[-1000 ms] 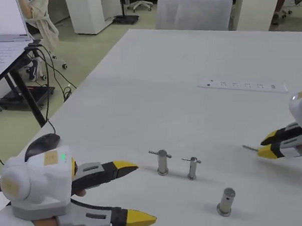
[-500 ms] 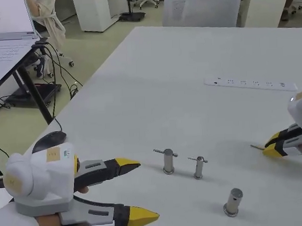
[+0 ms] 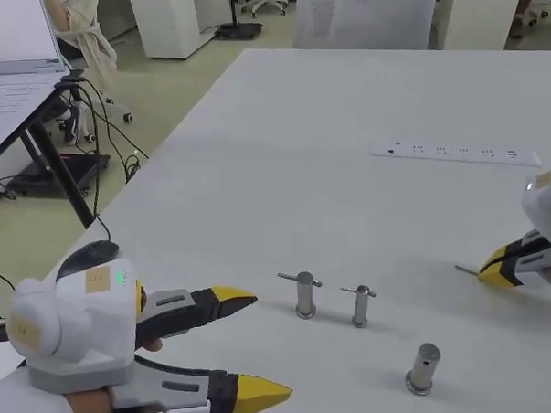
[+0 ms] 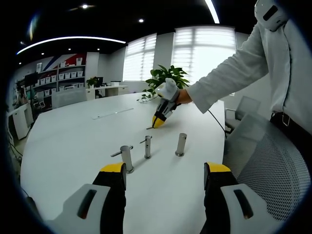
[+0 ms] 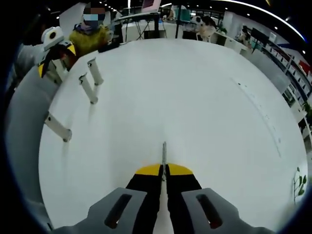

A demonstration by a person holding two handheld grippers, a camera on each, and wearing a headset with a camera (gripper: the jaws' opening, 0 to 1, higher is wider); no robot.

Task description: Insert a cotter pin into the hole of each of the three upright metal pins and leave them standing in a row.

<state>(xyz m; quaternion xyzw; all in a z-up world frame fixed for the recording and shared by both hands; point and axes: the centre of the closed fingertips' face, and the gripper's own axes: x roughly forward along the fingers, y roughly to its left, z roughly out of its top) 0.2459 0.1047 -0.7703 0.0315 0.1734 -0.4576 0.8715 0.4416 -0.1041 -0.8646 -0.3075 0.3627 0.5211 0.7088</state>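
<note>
Three upright metal pins stand in a row on the white table (image 3: 256,171). The left pin (image 3: 304,295) and the middle pin (image 3: 359,305) each carry a cotter pin through the top. The right pin (image 3: 422,367) has none. My left gripper (image 3: 268,344) is open at the near left, short of the row, facing the pins (image 4: 147,146). My right gripper (image 3: 484,272) is shut on a thin cotter pin (image 3: 466,269), low over the table to the right of the row. That cotter pin (image 5: 164,153) sticks out straight from its tips (image 5: 164,168).
A white power strip (image 3: 451,153) lies farther back on the table. A dark mouse (image 3: 86,259) sits near the table's left edge. Beyond the edge are a laptop (image 3: 4,72) on a stand, cables and a grey chair (image 3: 363,20).
The head view has shifted a little. Both grippers and the three pins keep about the same places relative to each other.
</note>
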